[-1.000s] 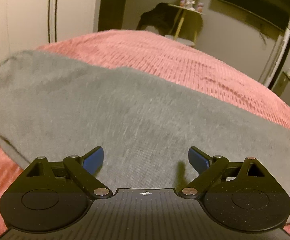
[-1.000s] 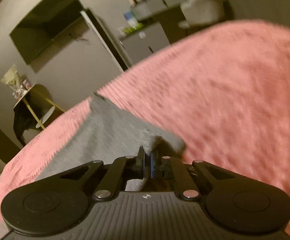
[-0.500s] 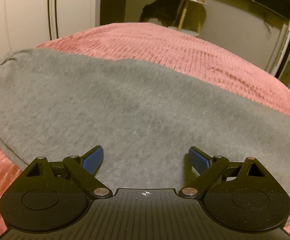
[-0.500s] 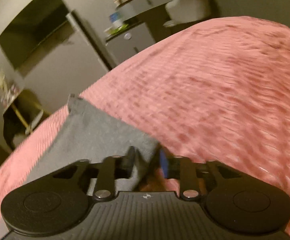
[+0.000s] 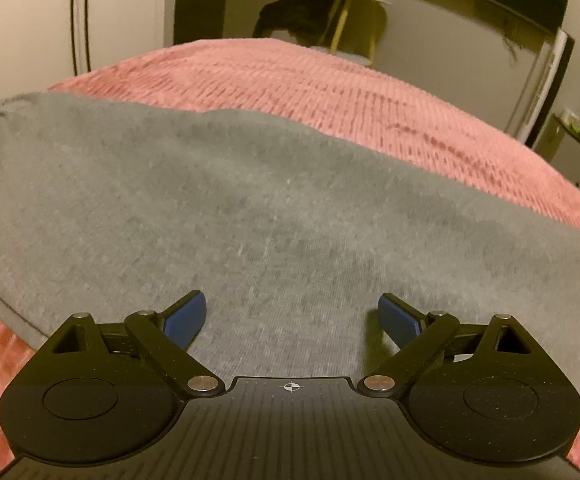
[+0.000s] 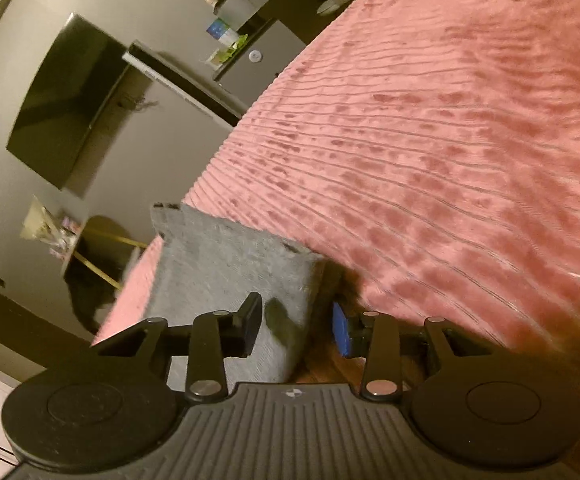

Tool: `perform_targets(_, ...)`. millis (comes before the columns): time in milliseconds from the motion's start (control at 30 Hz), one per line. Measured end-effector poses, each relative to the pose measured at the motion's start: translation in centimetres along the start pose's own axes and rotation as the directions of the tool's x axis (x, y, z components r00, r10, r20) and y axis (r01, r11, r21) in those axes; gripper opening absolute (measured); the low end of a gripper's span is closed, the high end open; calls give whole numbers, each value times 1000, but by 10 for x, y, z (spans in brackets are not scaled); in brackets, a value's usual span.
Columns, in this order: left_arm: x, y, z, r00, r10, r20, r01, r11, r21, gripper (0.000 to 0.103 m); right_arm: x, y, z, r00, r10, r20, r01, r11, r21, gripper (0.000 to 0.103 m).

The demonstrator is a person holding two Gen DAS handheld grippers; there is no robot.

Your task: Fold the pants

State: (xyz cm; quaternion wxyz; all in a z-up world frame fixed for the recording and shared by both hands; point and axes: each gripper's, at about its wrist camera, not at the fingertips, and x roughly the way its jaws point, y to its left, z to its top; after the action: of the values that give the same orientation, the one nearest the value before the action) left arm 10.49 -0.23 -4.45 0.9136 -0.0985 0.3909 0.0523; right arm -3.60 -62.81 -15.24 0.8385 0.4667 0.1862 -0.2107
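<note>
The grey pants (image 5: pixel 226 208) lie flat across a pink ribbed bedspread (image 5: pixel 329 88) and fill most of the left wrist view. My left gripper (image 5: pixel 291 316) is open and empty, low over the grey cloth near its front edge. In the right wrist view the cuff end of the grey pants (image 6: pixel 230 264) lies on the bedspread (image 6: pixel 449 140). My right gripper (image 6: pixel 295 322) is open, with the cloth's edge lying between its jaws, not pinched.
A wall television (image 6: pixel 66 100), a cabinet with small items (image 6: pixel 250 44) and a small table with dark cloth draped on it (image 5: pixel 309 12) stand beyond the bed. A wardrobe door (image 5: pixel 30 20) is at the left.
My right gripper has opened and let go of the cuff, which now lies on the bedspread. The left gripper stays open and has tilted slightly over the pants.
</note>
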Motion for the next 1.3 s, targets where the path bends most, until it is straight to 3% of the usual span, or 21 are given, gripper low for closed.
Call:
perform_targets(67, 0, -1, 0, 1000, 1, -2, -1, 1000, 4, 96, 4, -5, 3, 1000, 29, 2, -29, 999, 40, 34)
perform_targets(100, -1, -1, 0, 1000, -4, -1, 4, 1000, 3, 96, 5, -6, 4, 999, 34, 4, -34, 998, 55, 19)
perform_targets(133, -3, -1, 1, 1000, -21, 3, 21, 1000, -7, 95, 6, -7, 5, 999, 41, 5, -41, 998, 57, 15)
perform_targets(267, -11, 4, 3, 991, -126, 49, 129, 988, -80, 94, 10, -8, 6, 996, 86, 2, -86, 994, 63, 23)
perform_targets(333, -8, 3, 3, 990, -132, 39, 135, 987, -89, 95, 15, -11, 6, 993, 115, 1, -114, 988, 108, 32)
perform_targets(400, 1, 1, 2, 995, -103, -3, 102, 992, -77, 95, 18, -13, 8, 992, 122, 4, -122, 983, 135, 28)
perform_targets(433, 4, -1, 1, 996, -84, -18, 83, 995, -50, 95, 20, -11, 9, 993, 114, 1, -113, 985, 131, 14)
perform_targets(533, 4, -9, 0, 998, -62, -14, 63, 998, 24, 94, 15, 3, 11, 998, 65, 1, -65, 995, 71, 12)
perform_targets(633, 1, -3, 2, 996, -93, -4, 93, 996, -15, 91, -2, 43, 11, 998, 38, 46, -35, 997, -65, 12)
perform_targets(700, -1, 4, 3, 994, -108, 1, 108, 993, -57, 91, -17, 88, 4, 995, 57, 82, -38, 977, -209, 12)
perform_targets(800, -4, 16, 4, 992, -129, 9, 129, 984, -121, 89, -37, 163, -22, 986, 155, 62, -113, 894, -434, 12)
perform_targets(900, -10, 23, 6, 990, -138, 27, 140, 977, -158, 89, -47, 234, -77, 970, 240, -50, -217, 746, -630, 12)
perform_targets(967, -14, 28, 7, 989, -143, 41, 148, 973, -177, 89, -46, 266, -129, 955, 248, -161, -285, 629, -723, 12)
perform_targets(1067, -20, 36, 7, 985, -166, 56, 174, 963, -204, 90, -33, 278, -211, 931, 170, -324, -364, 511, -778, 13)
perform_targets(1200, -19, 44, 7, 978, -203, 42, 207, 950, -235, 90, -8, 257, -304, 872, -33, -488, -432, 414, -801, 15)
perform_targets(1233, -18, 46, 7, 976, -214, 36, 216, 945, -244, 90, -3, 253, -314, 867, -79, -492, -424, 404, -811, 16)
perform_targets(1300, -15, 47, 7, 969, -246, 26, 244, 933, -264, 91, -5, 256, -310, 869, -59, -491, -423, 423, -801, 20)
